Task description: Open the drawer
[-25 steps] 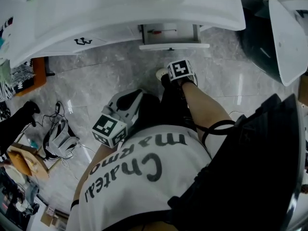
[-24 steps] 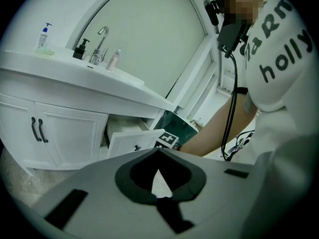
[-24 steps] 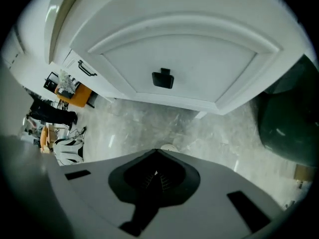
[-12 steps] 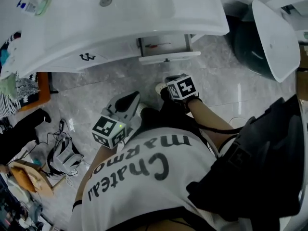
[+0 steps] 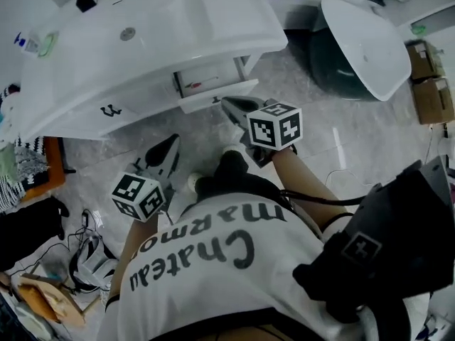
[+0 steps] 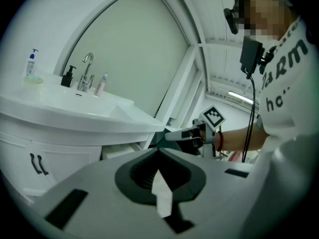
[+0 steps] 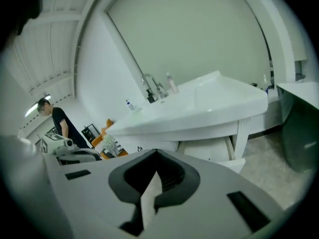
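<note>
Plainly, the drawer [image 5: 210,89] stands pulled out from the front of the white vanity [image 5: 85,84], under the right part of its basin top. Its white front panel juts over the grey floor [image 5: 334,141], and the box behind it lies open to the head view. The right gripper [image 5: 229,104] is held before the vanity, over the drawer's front panel as seen from above, with its tips pointing toward the vanity. Its jaws are pressed together with nothing between them. In the right gripper view the closed tips [image 7: 156,156] sit in the foreground, while the drawer [image 7: 215,152] lies beyond them and off to the right, beneath the vanity's top and clear of the jaws. The left gripper [image 5: 170,145] hangs farther out from the vanity, before the cupboard door with the dark handle [image 5: 110,110] left of the drawer, and well apart from the drawer itself. Its jaws [image 6: 159,154] are likewise closed and empty. In the left gripper view the drawer [image 6: 119,150] shows past those tips, slightly to the left and tucked under the vanity's rim. There the right gripper [image 6: 170,135] floats just to the drawer's right and a little higher, not touching it. A tap [image 6: 87,69] rises from the vanity's top.
</note>
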Tool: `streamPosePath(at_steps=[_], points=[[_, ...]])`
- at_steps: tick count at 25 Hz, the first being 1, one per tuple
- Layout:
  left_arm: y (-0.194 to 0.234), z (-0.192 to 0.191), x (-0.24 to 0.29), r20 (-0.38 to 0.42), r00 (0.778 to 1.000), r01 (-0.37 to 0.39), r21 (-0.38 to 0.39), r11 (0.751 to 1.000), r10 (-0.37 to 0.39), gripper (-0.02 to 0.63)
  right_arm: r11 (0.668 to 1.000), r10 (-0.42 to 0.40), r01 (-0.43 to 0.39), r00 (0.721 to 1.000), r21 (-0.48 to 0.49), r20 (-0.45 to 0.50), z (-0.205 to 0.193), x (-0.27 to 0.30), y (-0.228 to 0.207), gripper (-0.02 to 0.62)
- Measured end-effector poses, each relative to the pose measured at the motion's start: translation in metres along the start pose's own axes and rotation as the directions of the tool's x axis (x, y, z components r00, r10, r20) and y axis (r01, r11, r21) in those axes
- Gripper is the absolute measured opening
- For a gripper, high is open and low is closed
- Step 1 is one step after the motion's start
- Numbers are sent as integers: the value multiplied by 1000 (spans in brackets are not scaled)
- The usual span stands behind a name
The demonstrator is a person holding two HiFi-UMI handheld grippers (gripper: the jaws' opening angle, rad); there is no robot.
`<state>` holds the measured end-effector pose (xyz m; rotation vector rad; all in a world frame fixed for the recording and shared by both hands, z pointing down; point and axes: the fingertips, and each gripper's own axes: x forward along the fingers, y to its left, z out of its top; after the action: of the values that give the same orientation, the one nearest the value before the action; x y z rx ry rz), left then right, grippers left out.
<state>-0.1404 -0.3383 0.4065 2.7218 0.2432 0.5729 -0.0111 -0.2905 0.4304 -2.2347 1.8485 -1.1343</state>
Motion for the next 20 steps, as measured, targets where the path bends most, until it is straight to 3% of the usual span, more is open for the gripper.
streamPosePath(at_steps=[5, 10, 16, 20], points=[[-26, 34, -8, 99, 995, 0, 6, 1000, -1, 8, 989, 77, -60, 989, -137, 122, 64, -40, 31, 11], [-52, 40, -7, 123, 991, -59, 33, 998, 55, 8, 939, 76, -44, 994, -341, 80, 64, -61, 43, 11], [-90, 26, -1, 169, 978, -124, -6, 992, 123, 8, 962, 115, -87, 989, -259, 96, 43, -108, 25, 11], [-114, 18, 3, 195, 968, -158, -13, 987, 157, 8, 958, 105, -70, 988, -279, 114, 34, -140, 10, 11]])
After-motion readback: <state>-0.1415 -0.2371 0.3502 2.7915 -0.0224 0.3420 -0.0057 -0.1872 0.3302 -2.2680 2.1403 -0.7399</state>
